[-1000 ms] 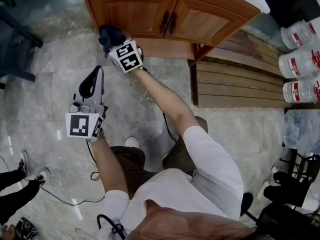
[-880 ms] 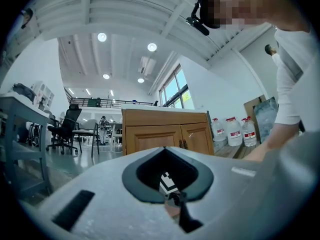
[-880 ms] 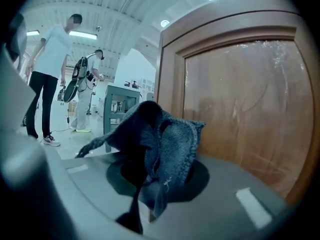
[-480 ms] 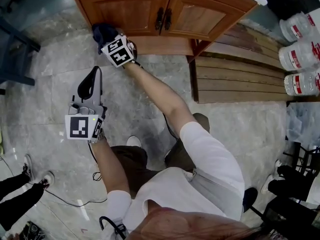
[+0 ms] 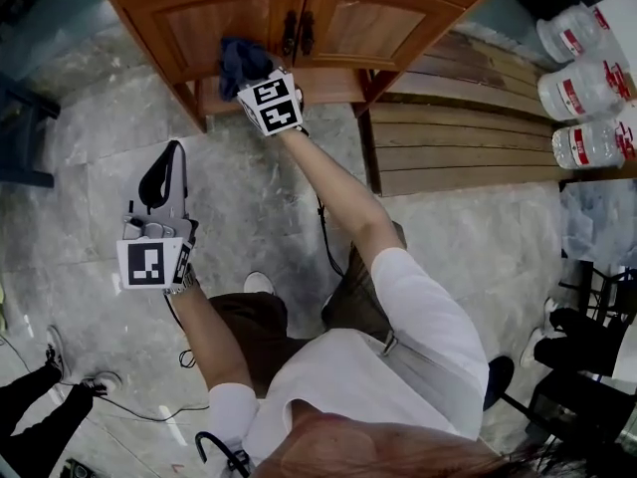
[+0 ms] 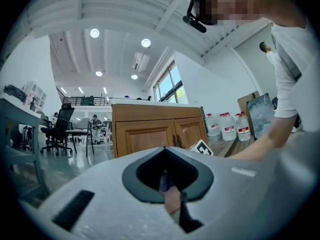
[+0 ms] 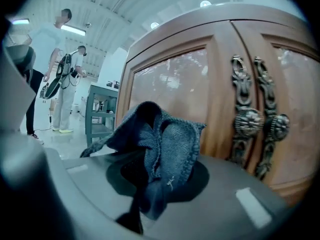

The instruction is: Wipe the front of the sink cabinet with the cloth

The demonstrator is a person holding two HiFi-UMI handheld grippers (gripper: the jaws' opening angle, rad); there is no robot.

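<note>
Right gripper (image 5: 257, 80) is held up at the wooden sink cabinet (image 5: 348, 18), jaws clamped on a dark blue cloth (image 5: 242, 60). In the right gripper view the cloth (image 7: 167, 144) is seen bunched up out of the jaws, in front of the left door panel, just beside the two dark ornate handles (image 7: 250, 121). In the head view the cloth is placed against the lower part of the left door, just left of and below the handles (image 5: 297, 31); actual contact with the wood cannot be confirmed. Left gripper (image 5: 177, 152) is held over the tiled floor (image 5: 80, 147), well apart from the cabinet and pointed toward it, jaws closed tip to tip with nothing gripped. Wooden slatted decking (image 5: 468, 137) is laid to the right of the cabinet, with big water bottles (image 5: 587, 68) stood beyond it.
</note>
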